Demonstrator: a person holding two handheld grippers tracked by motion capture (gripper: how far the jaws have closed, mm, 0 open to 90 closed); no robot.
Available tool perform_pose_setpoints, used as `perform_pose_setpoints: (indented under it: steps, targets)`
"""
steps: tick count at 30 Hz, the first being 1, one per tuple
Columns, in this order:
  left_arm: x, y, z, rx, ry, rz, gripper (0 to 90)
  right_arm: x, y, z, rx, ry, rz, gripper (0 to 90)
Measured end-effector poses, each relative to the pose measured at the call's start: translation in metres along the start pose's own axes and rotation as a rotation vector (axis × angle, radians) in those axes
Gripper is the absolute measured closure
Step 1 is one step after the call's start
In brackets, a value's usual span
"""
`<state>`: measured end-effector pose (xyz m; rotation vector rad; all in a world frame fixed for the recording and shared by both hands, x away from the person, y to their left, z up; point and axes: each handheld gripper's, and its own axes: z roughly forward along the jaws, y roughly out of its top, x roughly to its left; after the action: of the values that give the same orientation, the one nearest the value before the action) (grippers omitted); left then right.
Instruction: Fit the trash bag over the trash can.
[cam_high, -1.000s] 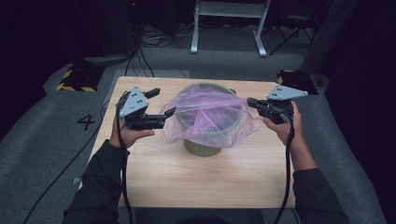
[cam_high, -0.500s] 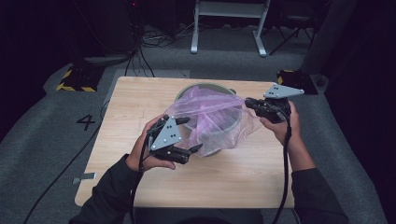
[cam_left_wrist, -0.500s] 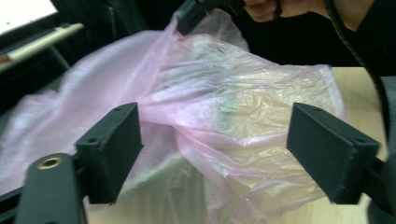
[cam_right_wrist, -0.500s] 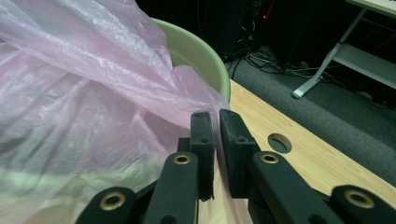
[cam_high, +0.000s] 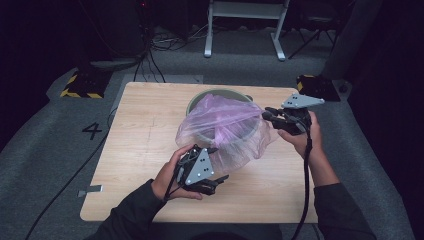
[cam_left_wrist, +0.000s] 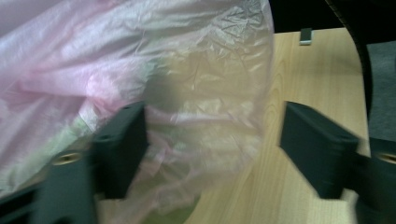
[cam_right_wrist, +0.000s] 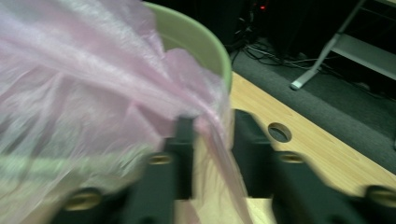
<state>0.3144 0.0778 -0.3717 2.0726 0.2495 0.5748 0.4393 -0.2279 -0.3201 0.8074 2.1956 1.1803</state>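
Two grippers on one bag: right letting go, left lining up

High view: pink plastic bag (cam_high: 225, 127) is draped over a green bin (cam_high: 218, 95) mid-table (cam_high: 130, 150), its loose skirt hanging down the near side of the bin. Left gripper (cam_high: 220, 181) sits at the near-left foot of the bag, jaws pointing right along the table edge; the bag hem lies just above and beyond its tips. Right gripper (cam_high: 267, 114) is at the bin's right rim, tips against the bag's stretched corner.

Left gripper view: jaws wide apart and have just been closing a little. Bag film (cam_left_wrist: 187, 93) hangs in the gap and spills over the left pad; the right pad stands clear over bare wood. No pinch yet. Film lies ahead and toward the left jaw, so my read is the gripper needs to shift that way before it closes.

Right gripper view: jaws have just been opening; narrow gap now, with a twisted strand of bag (cam_right_wrist: 205, 126) running between them beside the bin rim (cam_right_wrist: 205, 46). Pads look slack on it, though blur leaves that unsure.

Left hand is nearer the loose hem; likely the next grab.
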Motion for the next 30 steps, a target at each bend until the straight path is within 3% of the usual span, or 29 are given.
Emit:
perform_pose_setpoints:
  steps: [2, 3, 6, 11, 14, 16, 20, 21, 23, 26, 27, 29, 30]
  targets:
    - [0.001, -0.002, 0.0, 0.01, 0.063, 0.006, 40.8, 0.001, 0.001, -0.001, -0.003, 0.018, -0.01, 57.0]
    - [0.002, -0.003, 0.0, 0.004, 0.071, 0.007, 50.6, 0.002, 0.001, -0.002, -0.004, 0.033, -0.029, 51.4]
    - [0.008, -0.005, -0.002, 0.007, 0.1, 0.009, 62.9, 0.007, 0.004, -0.006, -0.033, 0.074, -0.085, 39.6]
    - [0.018, -0.008, -0.004, 0.006, 0.116, 0.012, 72.0, 0.016, 0.013, -0.012, -0.098, 0.095, -0.165, 32.4]
    - [0.026, -0.01, -0.012, -0.032, 0.11, -0.009, 69.8, 0.016, 0.018, -0.01, -0.098, 0.06, -0.182, 35.5]
    - [0.031, -0.012, -0.021, -0.071, 0.105, -0.017, 62.8, 0.014, 0.021, -0.006, -0.066, 0.065, -0.2, 47.9]
    - [0.039, -0.016, -0.04, -0.087, 0.156, -0.025, 65.2, 0.009, 0.021, 0.003, -0.017, 0.088, -0.224, 72.5]
    - [0.042, -0.017, -0.043, -0.094, 0.17, -0.044, 64.4, 0.007, 0.021, 0.005, -0.012, 0.095, -0.222, 78.4]
    - [0.051, -0.02, -0.051, -0.124, 0.191, -0.099, 55.9, 0.006, 0.021, 0.007, -0.01, 0.09, -0.218, 84.9]
    - [0.065, -0.024, -0.056, -0.105, 0.254, -0.159, 33.2, 0.005, 0.023, 0.007, -0.025, 0.082, -0.209, 89.7]
    - [0.07, -0.025, -0.056, -0.089, 0.297, -0.166, 29.1, 0.005, 0.024, 0.007, -0.032, 0.086, -0.203, 90.0]
    - [0.075, -0.026, -0.058, -0.083, 0.314, -0.18, 26.3, 0.005, 0.027, 0.007, -0.047, 0.082, -0.202, 90.0]
    - [0.086, -0.027, -0.061, -0.087, 0.343, -0.195, 25.2, 0.005, 0.028, 0.007, -0.047, 0.087, -0.204, 90.0]
